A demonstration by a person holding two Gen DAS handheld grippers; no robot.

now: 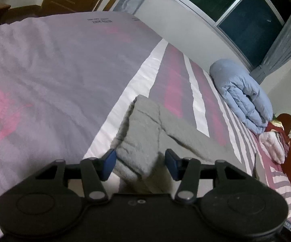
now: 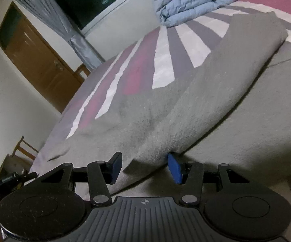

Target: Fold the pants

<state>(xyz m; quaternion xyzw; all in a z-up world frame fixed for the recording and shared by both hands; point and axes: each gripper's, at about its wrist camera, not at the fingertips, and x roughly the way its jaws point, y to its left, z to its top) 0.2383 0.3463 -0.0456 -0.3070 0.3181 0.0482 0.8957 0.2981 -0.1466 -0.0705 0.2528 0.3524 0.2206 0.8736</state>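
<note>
Grey fleece pants (image 1: 143, 133) lie on the striped bed. In the left wrist view a folded leg end with a cuff lies between the jaws of my left gripper (image 1: 140, 164), which is open; the cloth sits in the gap but is not pinched. In the right wrist view the pants (image 2: 216, 100) spread wide, with a raised fold running up to the right. My right gripper (image 2: 145, 167) is open, and the edge of that fold reaches down between its blue pads (image 2: 175, 168).
The bed cover (image 1: 64, 76) has grey, pink and white stripes. A rolled light-blue duvet (image 1: 244, 96) and folded pink and red clothes (image 1: 272, 143) lie at the bed's far side under a window. A wooden door (image 2: 38, 56) and chairs (image 2: 22, 149) stand beyond the bed.
</note>
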